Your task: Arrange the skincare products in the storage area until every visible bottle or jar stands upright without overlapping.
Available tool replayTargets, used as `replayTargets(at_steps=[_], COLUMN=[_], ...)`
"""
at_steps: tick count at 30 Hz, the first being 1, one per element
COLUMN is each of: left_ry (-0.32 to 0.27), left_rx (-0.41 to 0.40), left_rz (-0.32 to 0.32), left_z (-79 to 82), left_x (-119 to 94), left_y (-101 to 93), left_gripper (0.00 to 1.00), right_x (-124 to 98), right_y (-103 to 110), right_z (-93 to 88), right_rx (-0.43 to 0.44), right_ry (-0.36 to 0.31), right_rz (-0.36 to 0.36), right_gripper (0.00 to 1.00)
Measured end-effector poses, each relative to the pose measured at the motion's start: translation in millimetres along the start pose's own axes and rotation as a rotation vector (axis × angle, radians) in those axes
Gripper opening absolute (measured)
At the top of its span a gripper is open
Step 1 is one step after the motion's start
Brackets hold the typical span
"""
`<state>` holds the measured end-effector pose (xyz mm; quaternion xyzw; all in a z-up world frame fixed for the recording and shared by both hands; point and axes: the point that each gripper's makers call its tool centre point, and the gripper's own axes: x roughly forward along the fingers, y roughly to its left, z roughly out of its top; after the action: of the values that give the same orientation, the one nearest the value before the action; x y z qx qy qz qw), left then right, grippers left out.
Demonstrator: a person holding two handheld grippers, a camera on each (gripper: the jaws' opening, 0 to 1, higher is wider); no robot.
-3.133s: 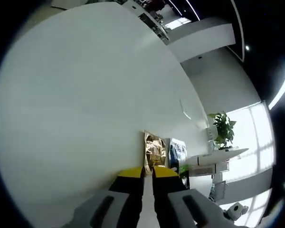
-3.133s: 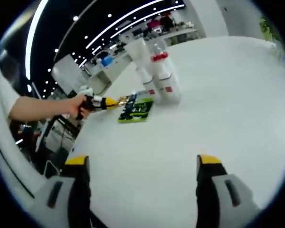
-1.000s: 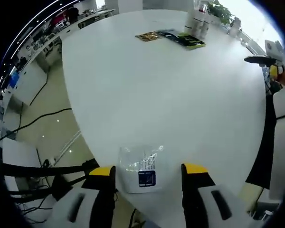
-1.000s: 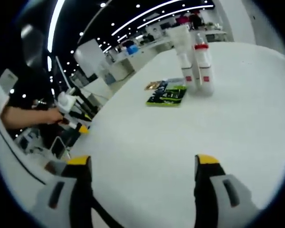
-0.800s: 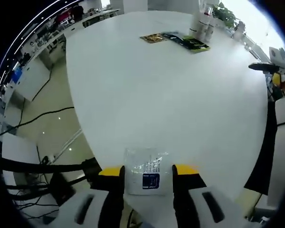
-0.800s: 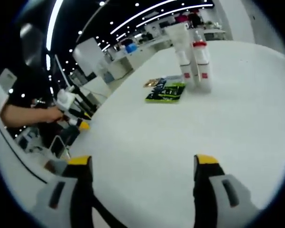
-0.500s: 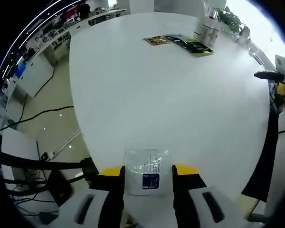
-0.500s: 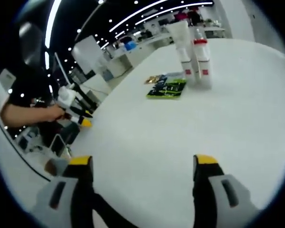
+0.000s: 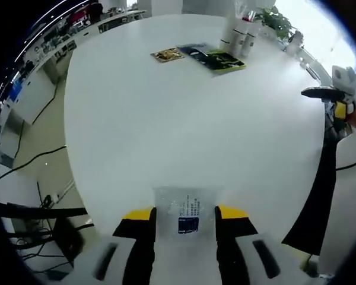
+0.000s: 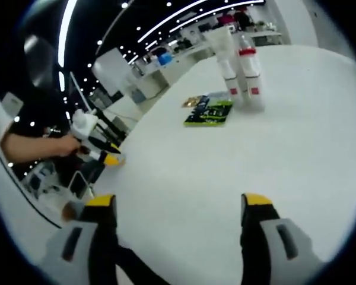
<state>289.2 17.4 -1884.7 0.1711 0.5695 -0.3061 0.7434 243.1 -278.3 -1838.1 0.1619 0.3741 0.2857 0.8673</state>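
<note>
Here left tool (image 9: 185,217) grips a clear packet (image 9: 186,212); bottles (image 10: 243,74) upright.

On the worktop (image 10: 273,154): two white bottles with red bands (image 10: 249,74) standing upright, perhaps a third taller white container (image 10: 221,44) behind them, hard to separate; three flat sachets (image 9: 210,57) lying side by side, gold, dark and green; one clear sachet (image 9: 186,209)
</note>
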Motion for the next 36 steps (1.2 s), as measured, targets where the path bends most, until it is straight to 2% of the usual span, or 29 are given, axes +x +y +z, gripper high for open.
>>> replayTargets(at_steps=[8, 13, 15, 20, 21, 22, 26, 28, 31, 33, 36], left_ry=[-0.02, -0.037, -0.052, -0.075, -0.081, -0.096, -0.116, -0.122, -0.124, -0.131, -0.137], left_rx=[0.081, 0.152, 0.184, 0.24, 0.243, 0.256, 0.31, 0.356, 0.414, 0.477, 0.504], left_rz=[-0.016, -0.033, -0.04, -0.041, -0.043, -0.051, -0.066, -0.077, -0.092, -0.094, -0.106], left_z=[31.1, 57.9, 68.4, 87.3, 89.7, 99.0, 116.0, 124.6, 133.8, 142.5, 149.9], left_x=[-8.2, -8.9, -7.8, -7.0, -7.1, -6.7, -4.0, -1.7, 1.6, 2.9, 4.9], left_y=[-42.7, -82.7, -99.5, -135.0, -138.9, -155.7, -186.7, -205.9, -229.6, -248.3, -267.7], left_gripper=[0.4, 0.4, 0.4, 0.4, 0.4, 0.4, 0.4, 0.4, 0.4, 0.4, 0.4], right_x=[-0.8, -5.8, -9.8, -12.0, -13.5, -14.6, -19.4, -21.6, -23.9, -28.7, -33.8], right_y=[-9.9, -15.0, -16.8, -28.1, -27.6, -26.6, -15.6, -14.2, -11.4, -6.2, -3.4], right_z=[10.6, 11.6, 17.1, 18.1, 18.2, 18.7, 22.2, 24.8, 24.7, 21.8, 21.9], right_rx=[0.016, 0.056, 0.075, 0.096, 0.122, 0.132, 0.208, 0.216, 0.254, 0.318, 0.372], right_ry=[-0.008, -0.033, -0.073, -0.083, -0.083, -0.087, -0.092, -0.096, -0.079, -0.045, -0.032], right_rz=[0.061, 0.111, 0.133, 0.171, 0.201, 0.217, 0.325, 0.344, 0.387, 0.446, 0.49], right_gripper=[0.78, 0.76, 0.74, 0.65, 0.62, 0.6, 0.5, 0.46, 0.4, 0.33, 0.3])
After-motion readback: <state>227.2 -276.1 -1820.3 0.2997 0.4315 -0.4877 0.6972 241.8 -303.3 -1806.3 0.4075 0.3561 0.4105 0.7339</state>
